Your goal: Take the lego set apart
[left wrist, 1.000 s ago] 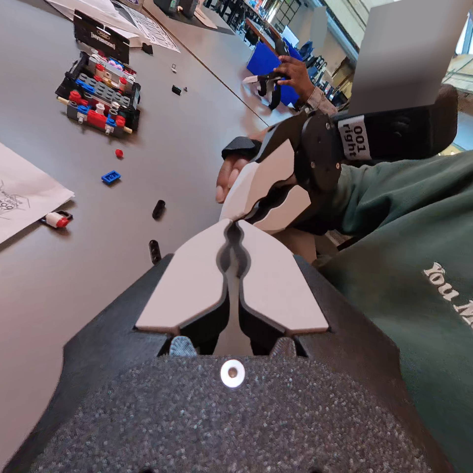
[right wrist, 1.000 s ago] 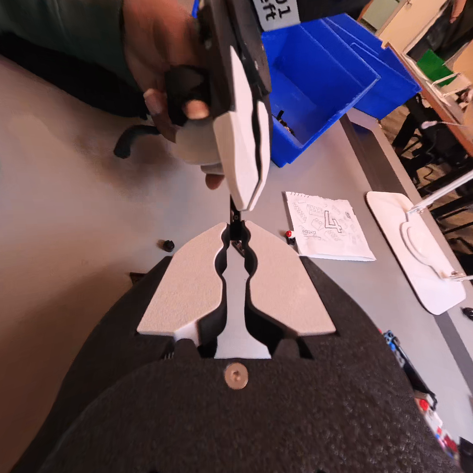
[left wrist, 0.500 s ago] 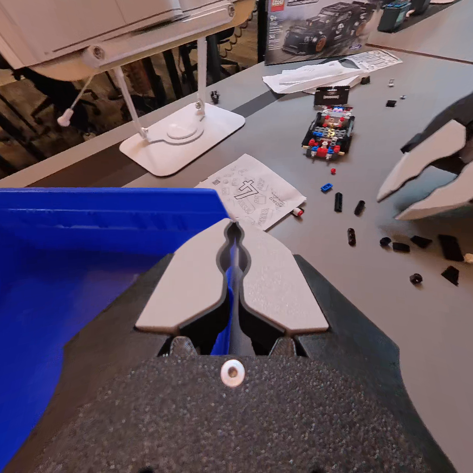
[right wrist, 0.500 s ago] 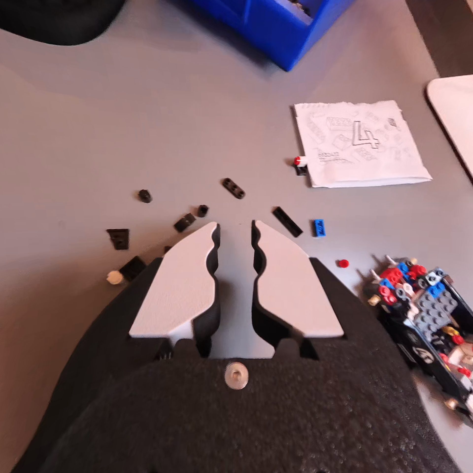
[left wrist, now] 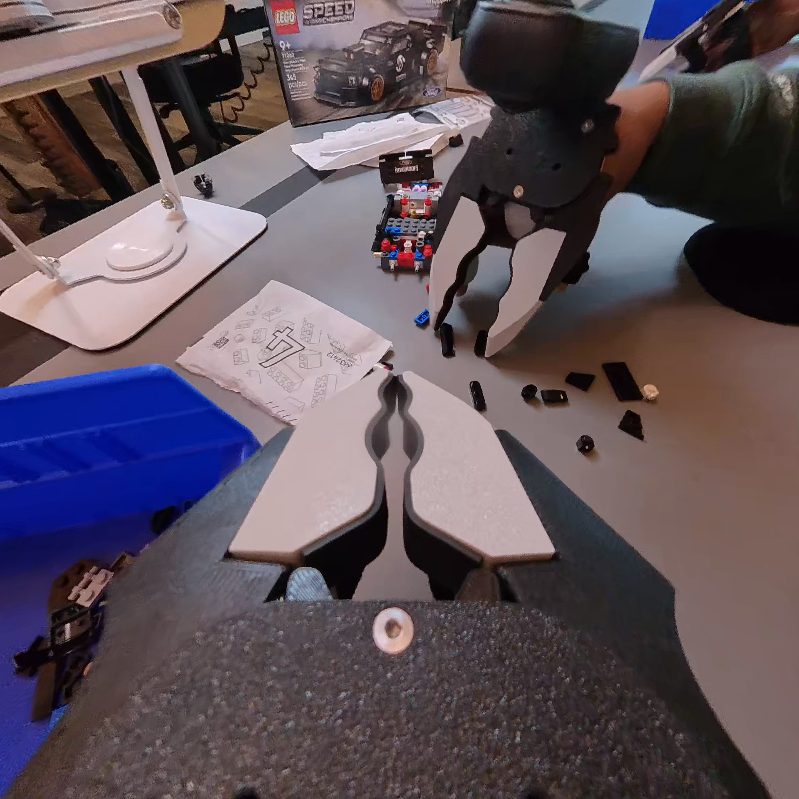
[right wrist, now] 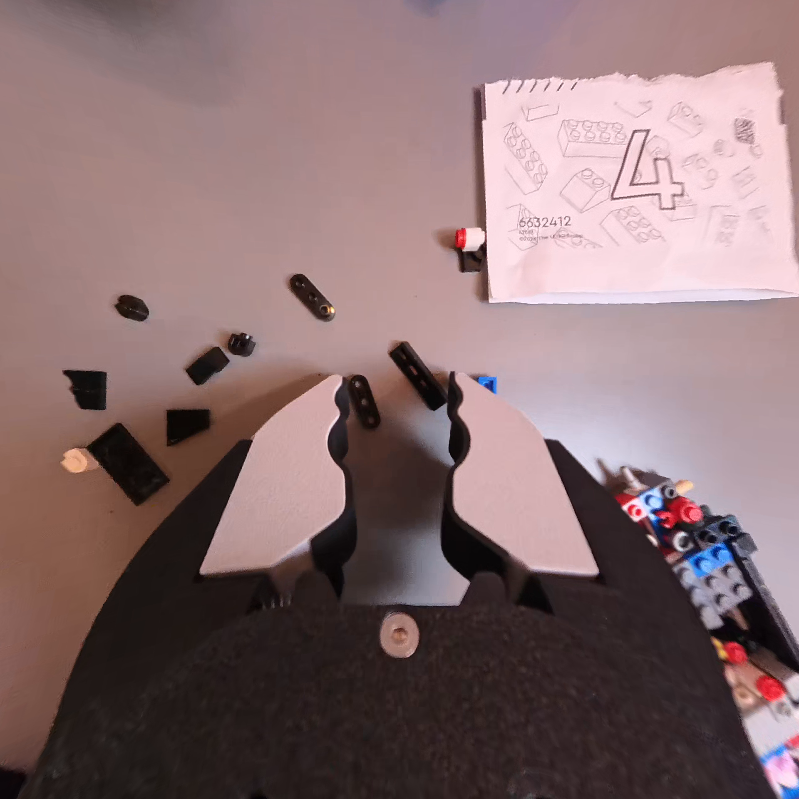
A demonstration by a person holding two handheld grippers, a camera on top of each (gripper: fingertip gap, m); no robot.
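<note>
The partly stripped lego car [left wrist: 408, 225] stands on the grey table; it also shows at the right edge of the right wrist view [right wrist: 709, 557]. My right gripper [right wrist: 395, 380] is open and empty, low over the table, and it also shows in the left wrist view [left wrist: 465, 339]. A small black plate with holes [right wrist: 365, 402] lies between its fingertips, and a longer black piece [right wrist: 417, 376] lies beside that. My left gripper [left wrist: 395, 380] is shut with nothing visible between its fingers, beside the blue bin [left wrist: 108, 441].
Several loose black pieces [right wrist: 129, 454] lie left of my right gripper. A small blue plate [right wrist: 488, 382] and a red-and-white piece [right wrist: 469, 237] lie near a white paper bag [right wrist: 631, 186]. A white lamp base [left wrist: 129, 259] and the set's box [left wrist: 359, 56] stand at the back. The grippers' ends are close to 15 centimetres from one another.
My right gripper has opened wider and dropped down over the loose black pieces. My left gripper has swung away from above the blue bin toward the table.
</note>
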